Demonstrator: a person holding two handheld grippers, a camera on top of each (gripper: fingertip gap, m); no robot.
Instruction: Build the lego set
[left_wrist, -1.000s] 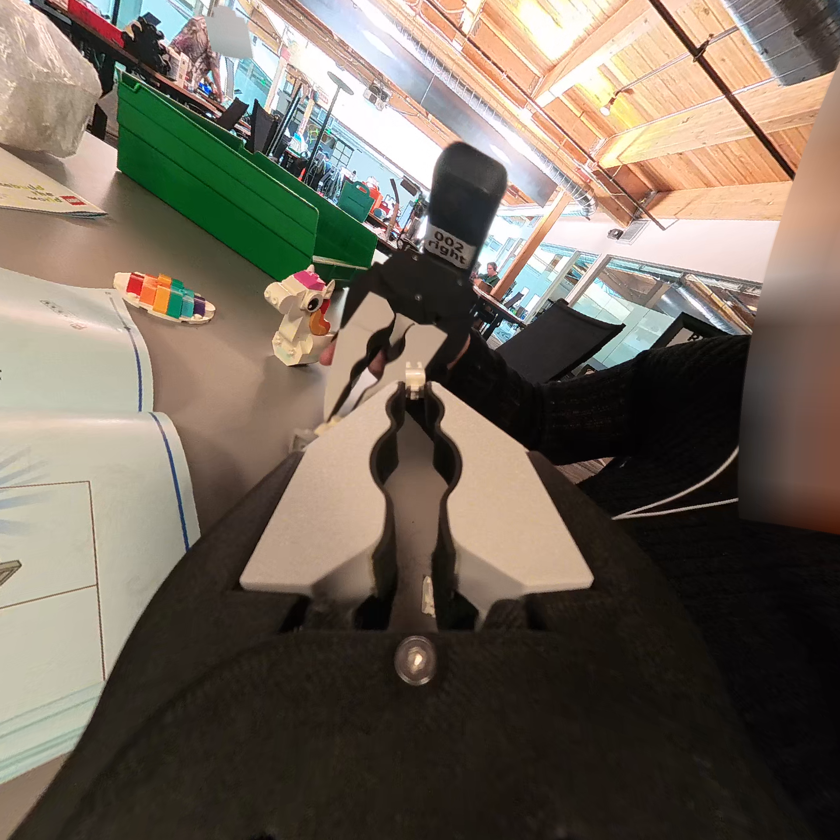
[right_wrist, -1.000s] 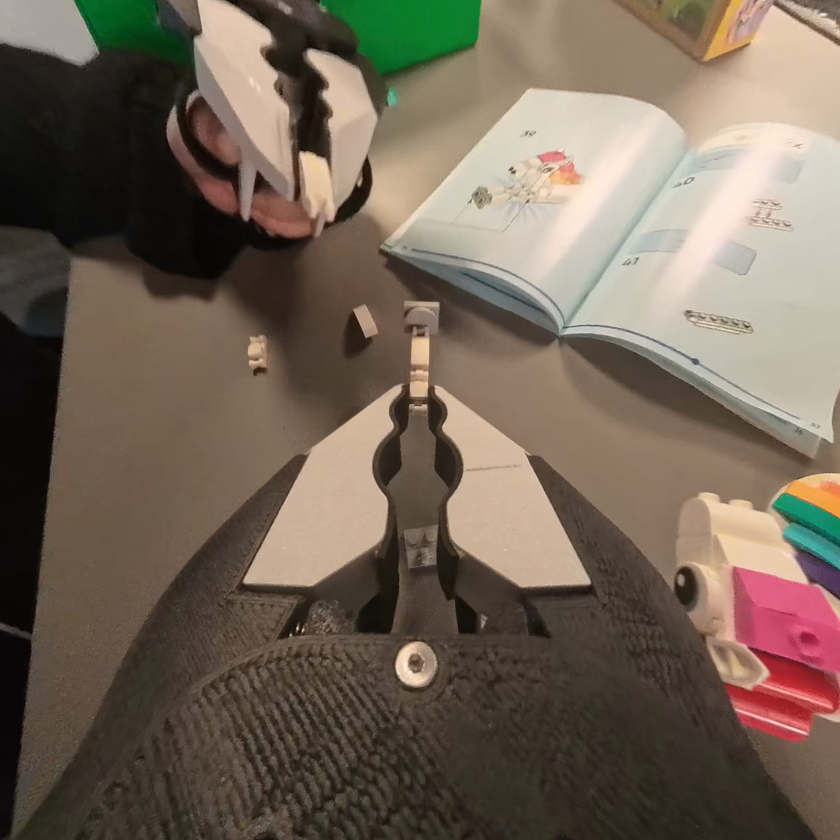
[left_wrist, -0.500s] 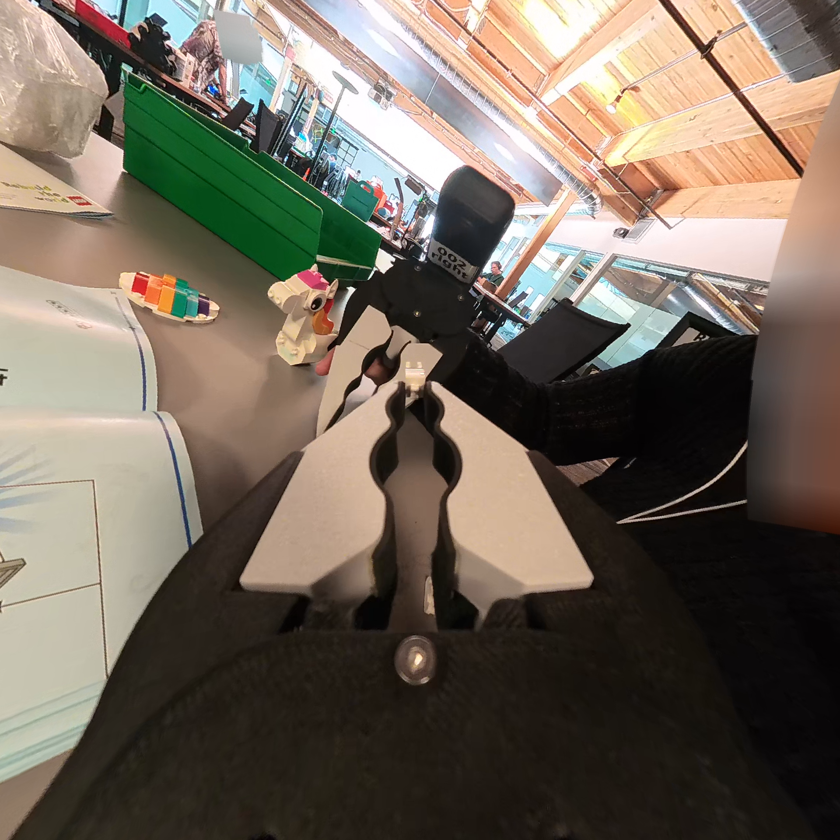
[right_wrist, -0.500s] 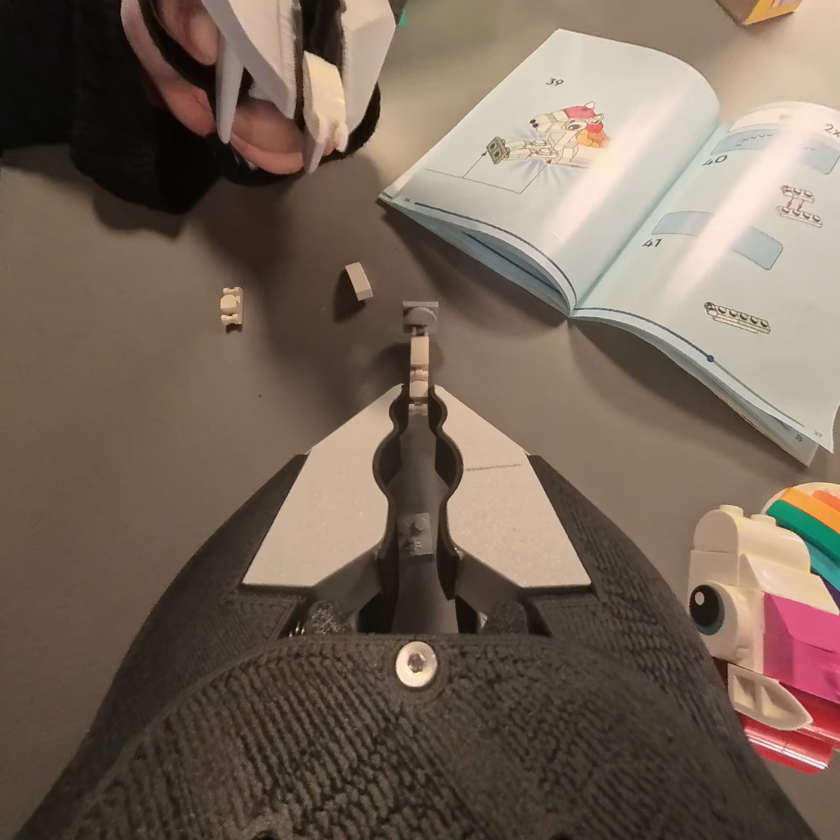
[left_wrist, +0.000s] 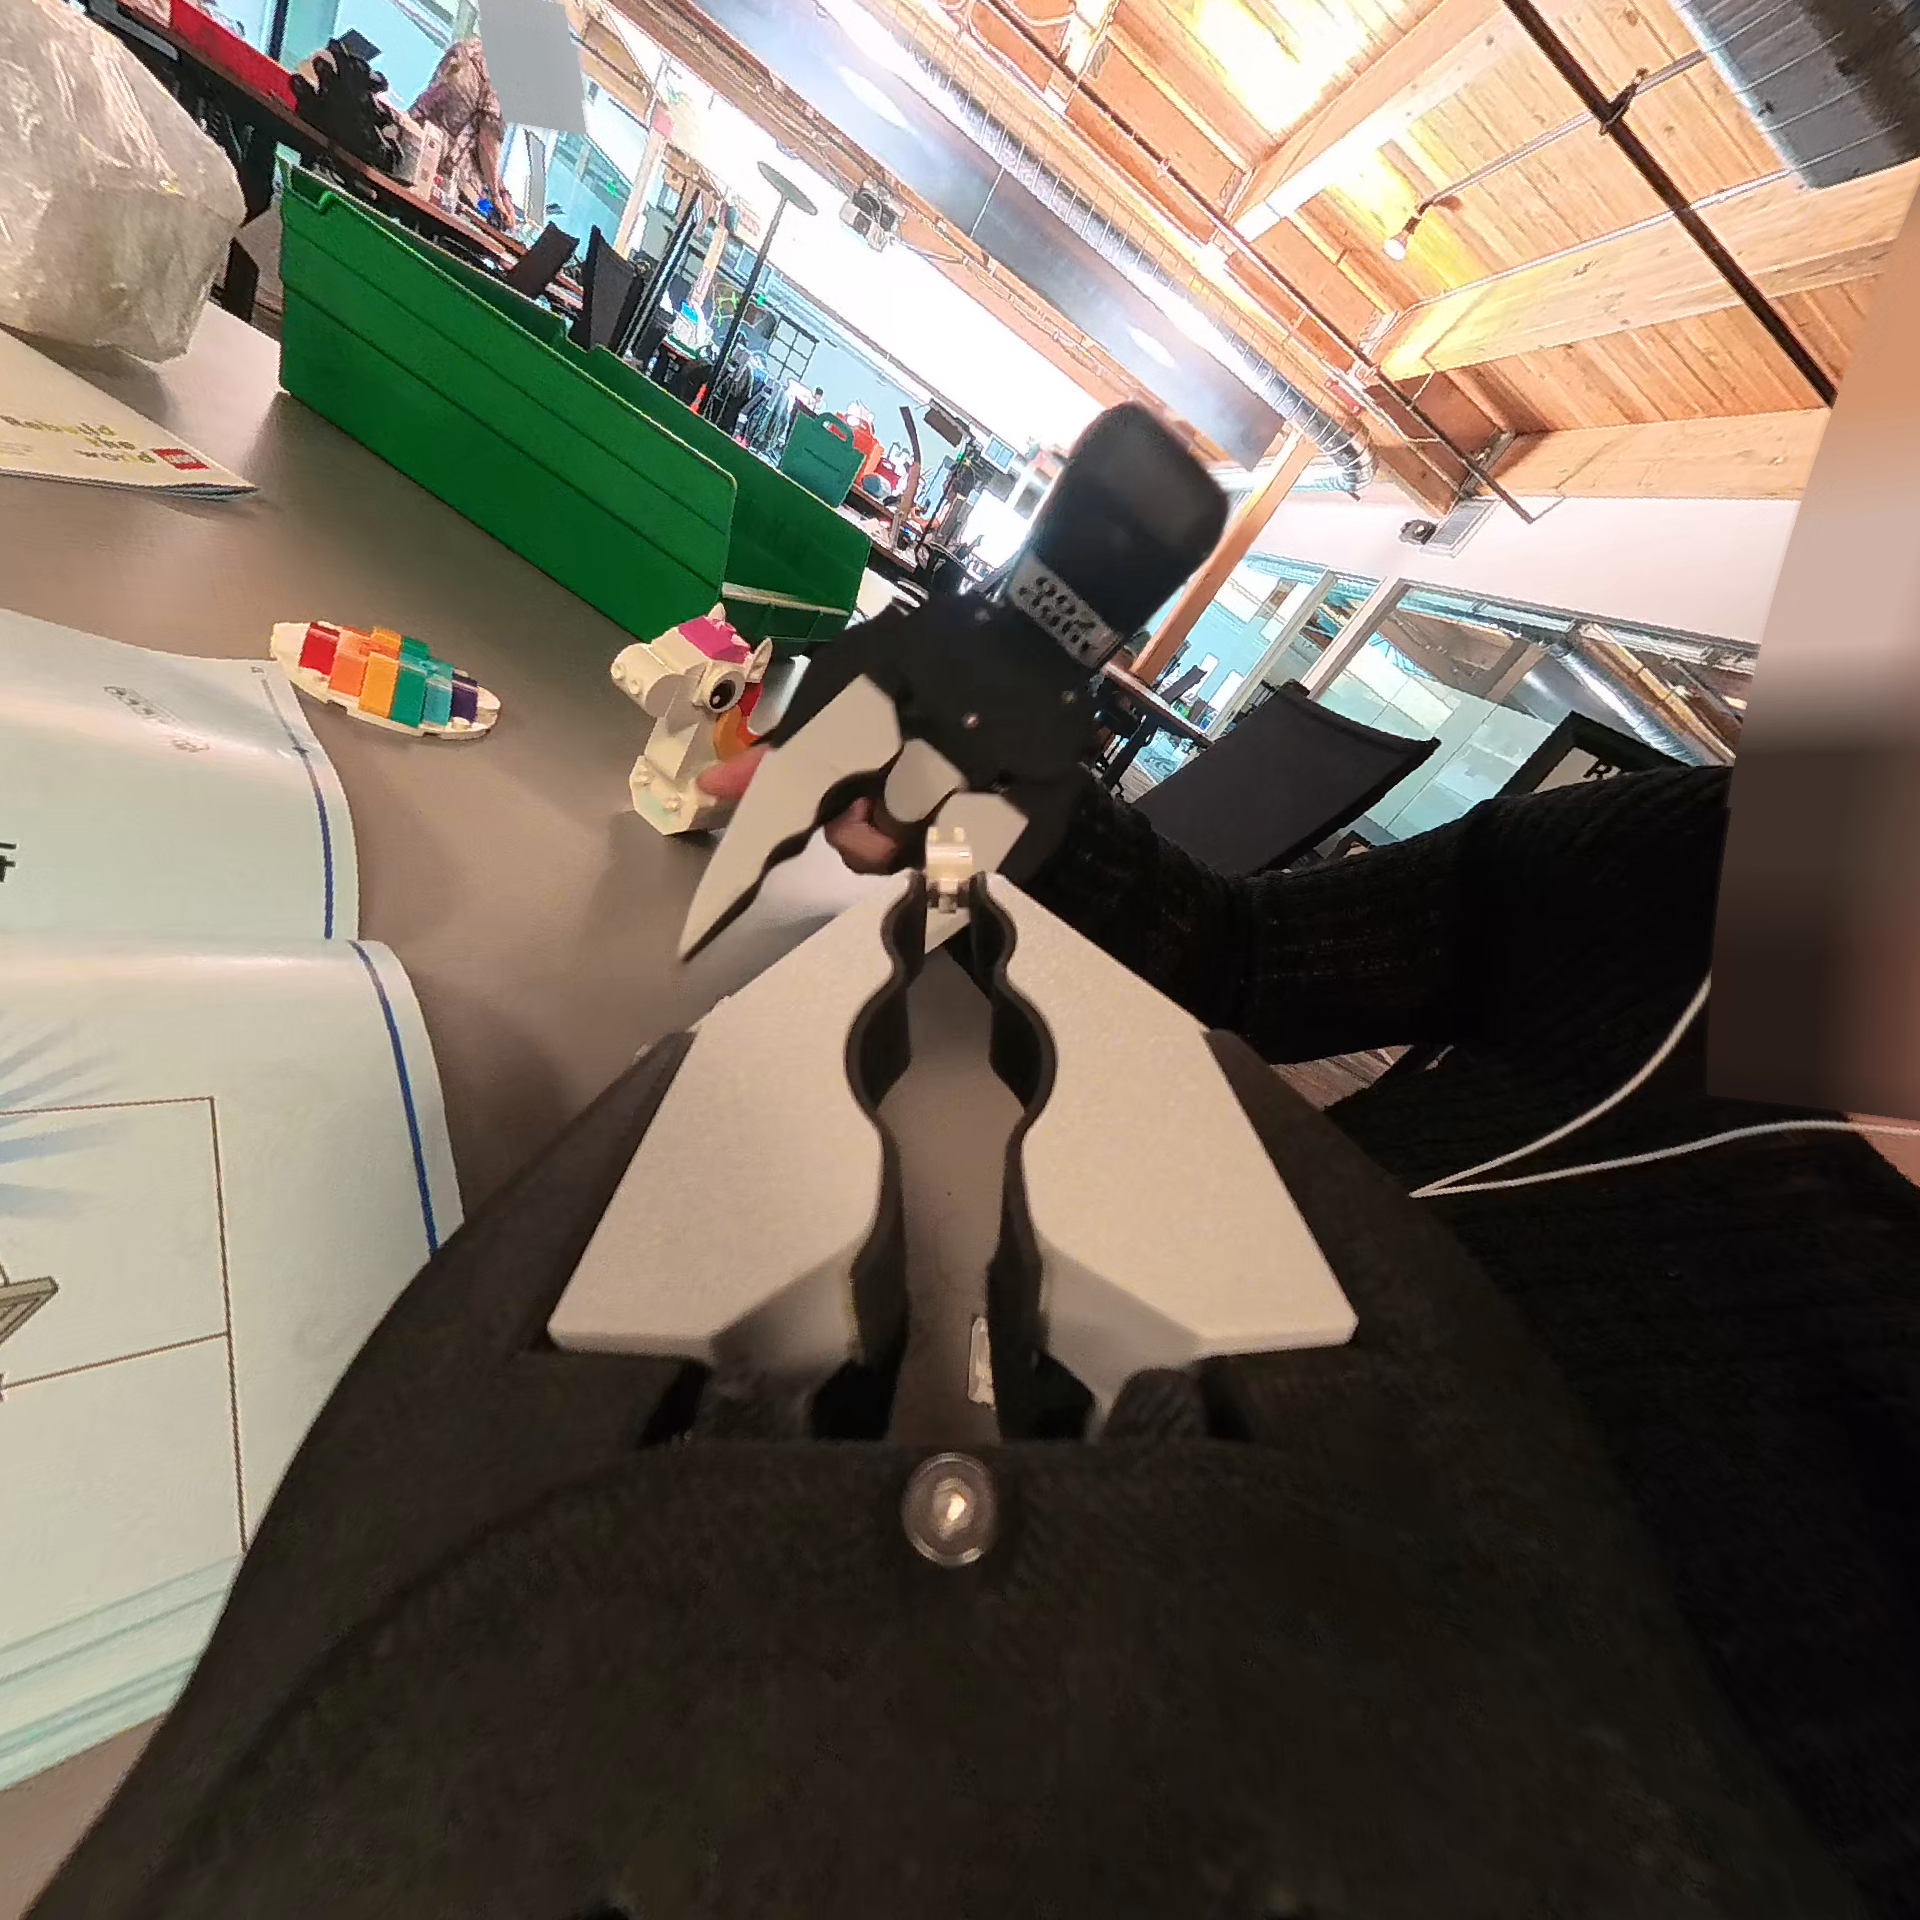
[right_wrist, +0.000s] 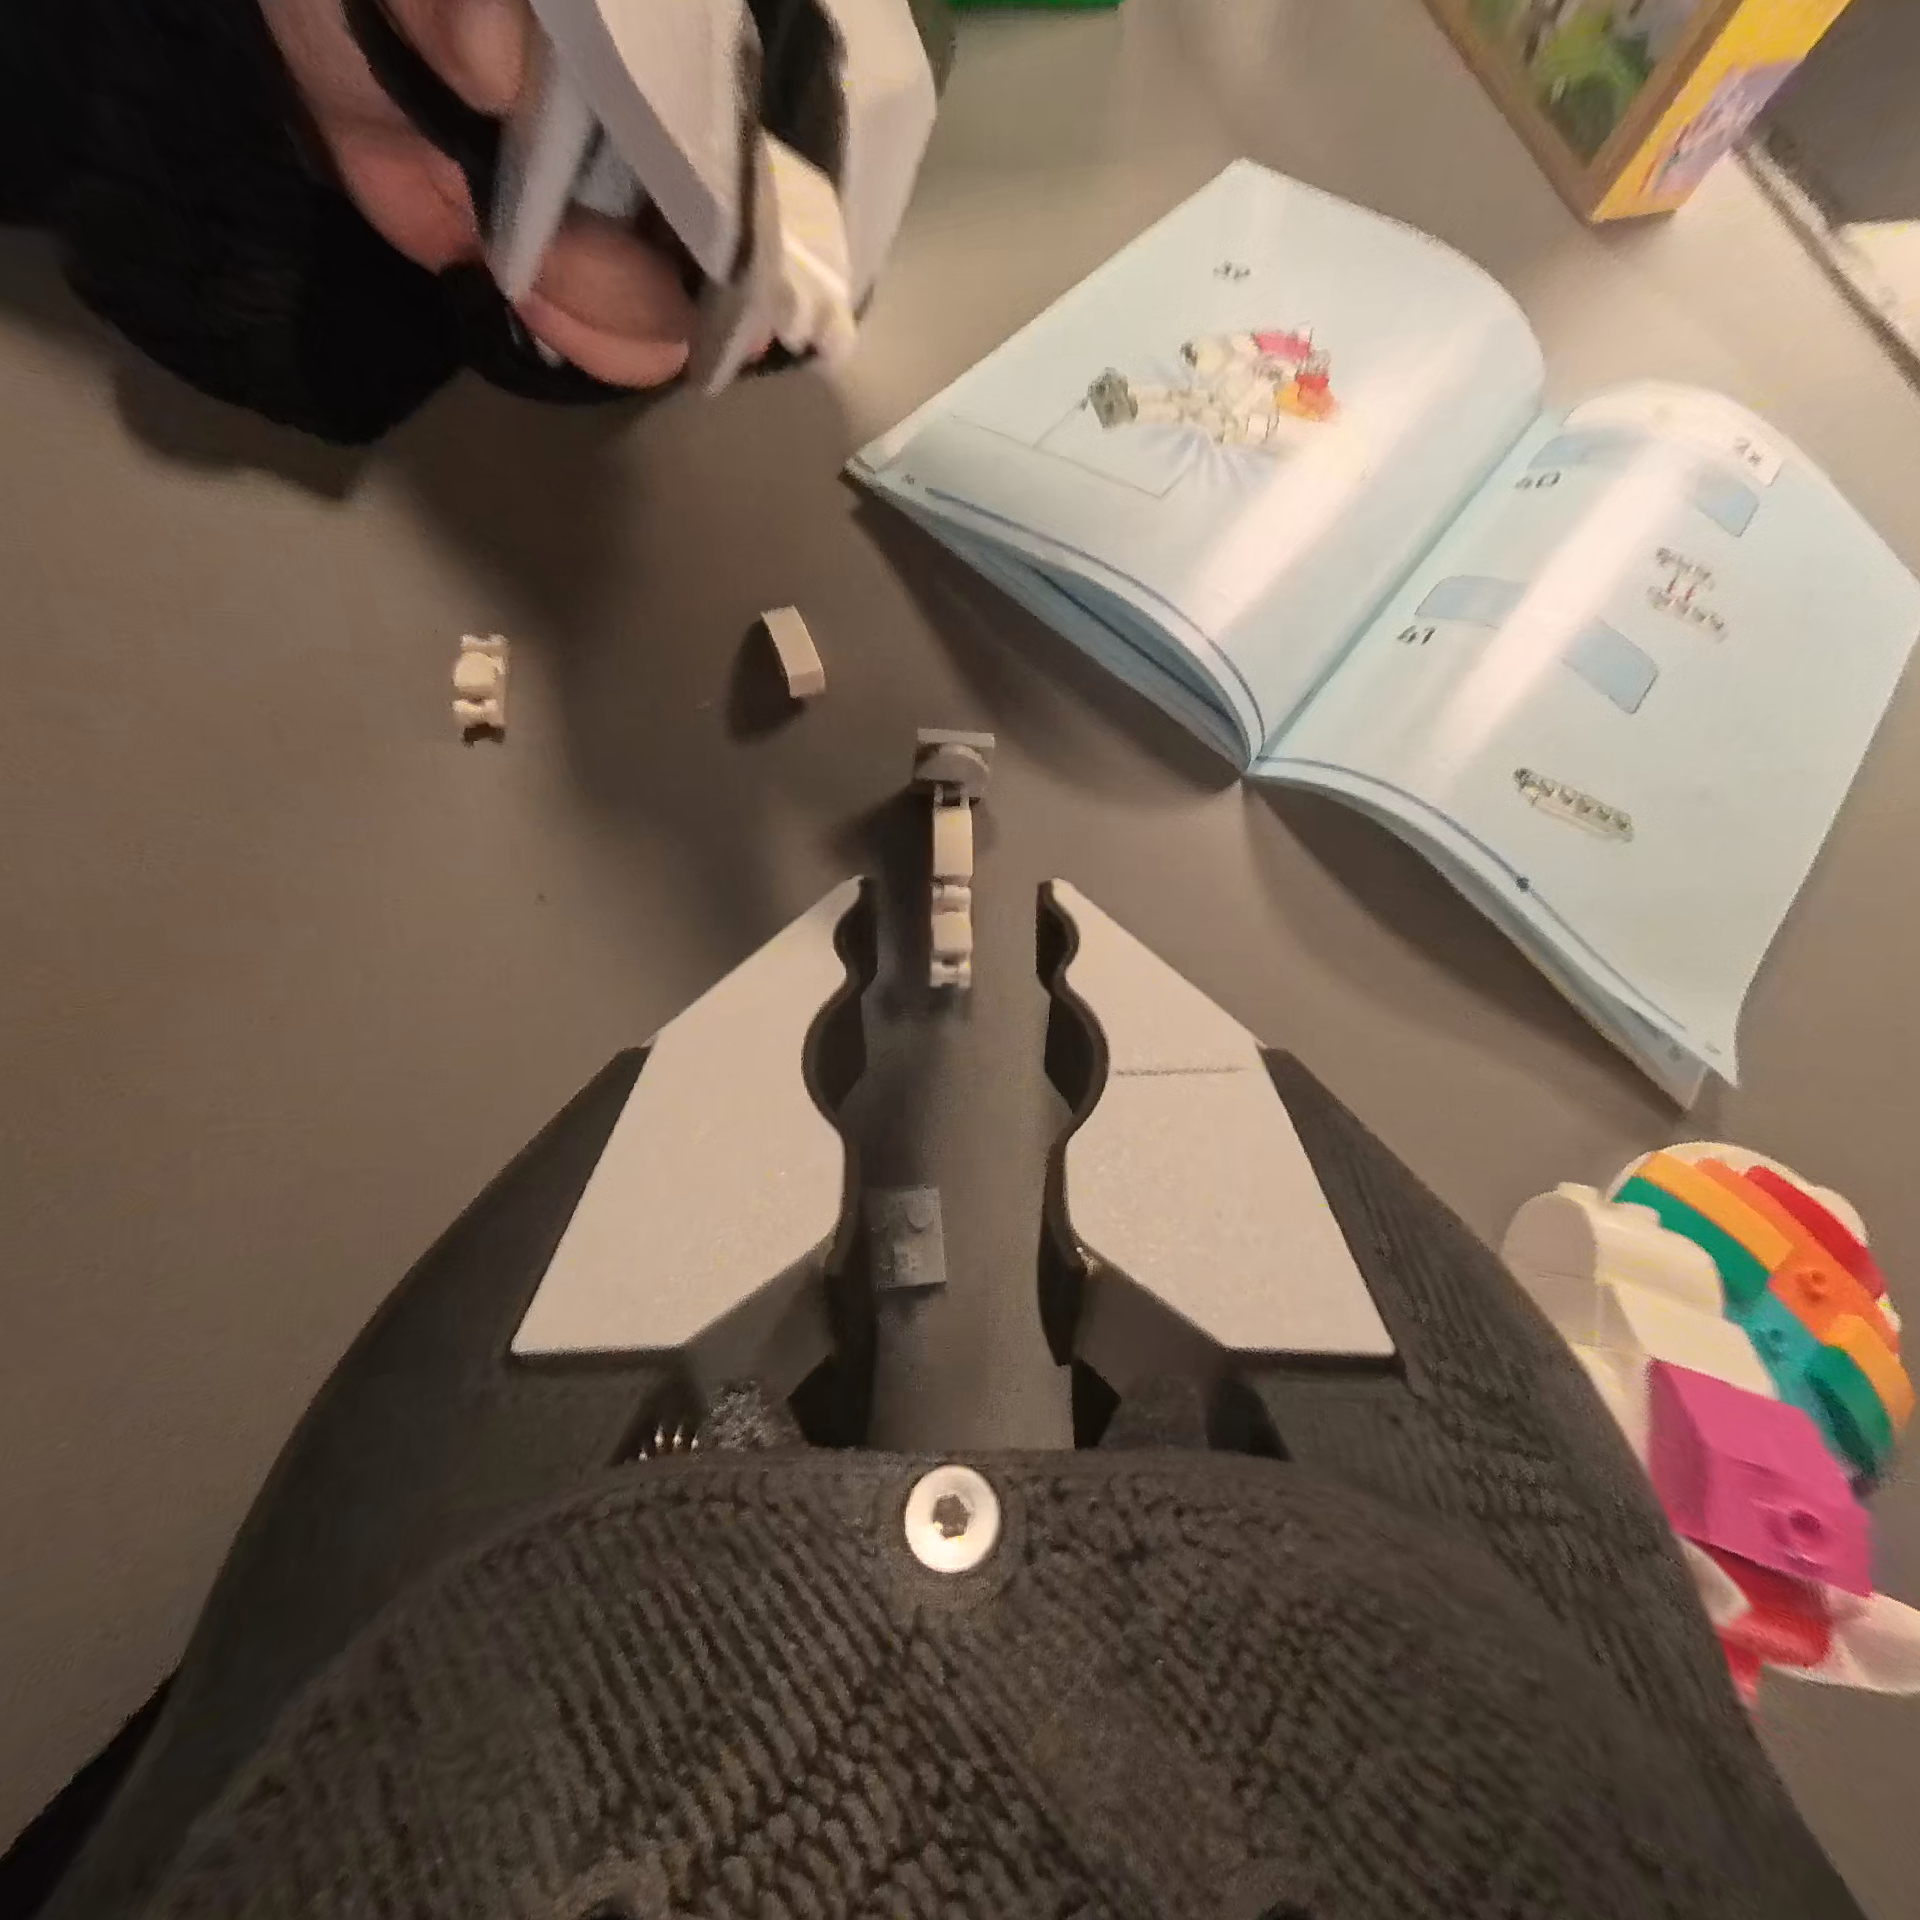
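With the right gripper (right_wrist: 951, 899) spread around the grey hinged strip (right_wrist: 948, 883) lying mid-tabletop, the left gripper (left_wrist: 948, 883) pinches a small white piece (left_wrist: 949, 862); next, likely join them, aligning studs.

Slim grey-and-white lego assembly (right_wrist: 948, 862) lying flat on grey table (right_wrist: 312, 935)

Strong daylight pours from the skylit timber ceiling (left_wrist: 1351, 156), washing out the far windows, while the wide lens bends that view's edges. Glare streaks the open pale-blue instruction booklet (right_wrist: 1351, 623). Left of it, loose pieces cast soft shadows on the grey table (right_wrist: 260, 935), and motion blur smears the frame's corners.
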